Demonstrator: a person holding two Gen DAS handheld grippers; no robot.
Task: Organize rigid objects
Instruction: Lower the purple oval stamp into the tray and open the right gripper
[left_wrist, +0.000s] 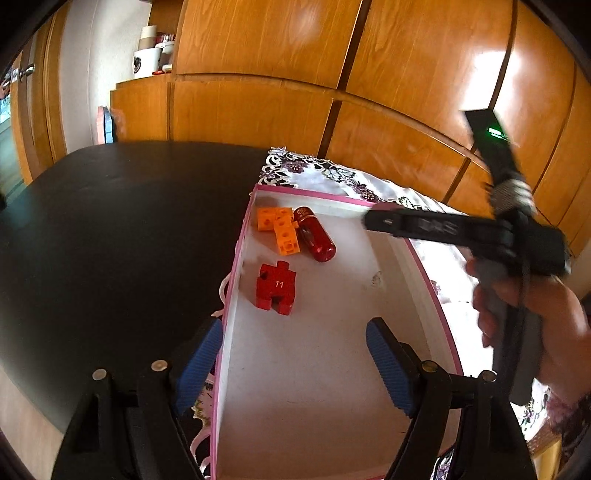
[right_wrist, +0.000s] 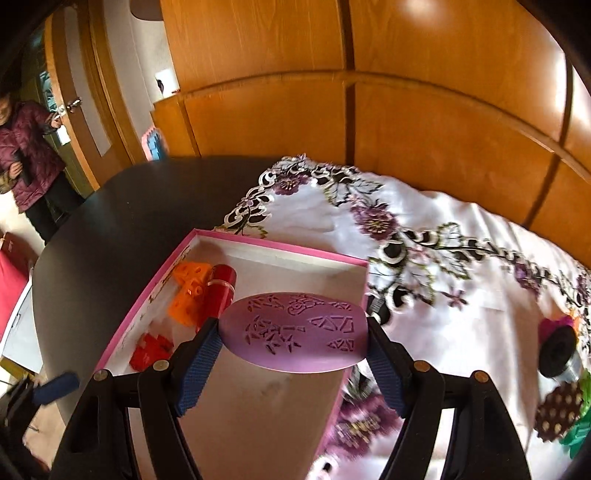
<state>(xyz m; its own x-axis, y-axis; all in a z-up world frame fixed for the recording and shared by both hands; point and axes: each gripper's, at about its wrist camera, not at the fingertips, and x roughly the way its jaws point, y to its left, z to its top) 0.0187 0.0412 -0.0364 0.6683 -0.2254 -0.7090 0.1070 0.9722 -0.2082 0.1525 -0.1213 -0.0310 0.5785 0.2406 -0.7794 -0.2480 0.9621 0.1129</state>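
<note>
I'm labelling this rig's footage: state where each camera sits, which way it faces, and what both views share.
Left wrist: on the left gripper, looking along its open fingers into the pink-rimmed box; the right hand shows.
Right wrist: on the right gripper, over the box, fingers holding a purple oval disc.
Shared: box, orange blocks, red cylinder, red block, floral cloth.

One pink-rimmed box (left_wrist: 436, 284), one orange block cluster (left_wrist: 279, 229), one red capsule (left_wrist: 314, 234), one red numbered block (left_wrist: 275, 288), one purple oval disc (right_wrist: 295, 332)

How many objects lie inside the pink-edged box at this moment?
3: orange blocks at the far left corner, a red cylinder beside them, a red piece nearer. None seem hidden.
</note>
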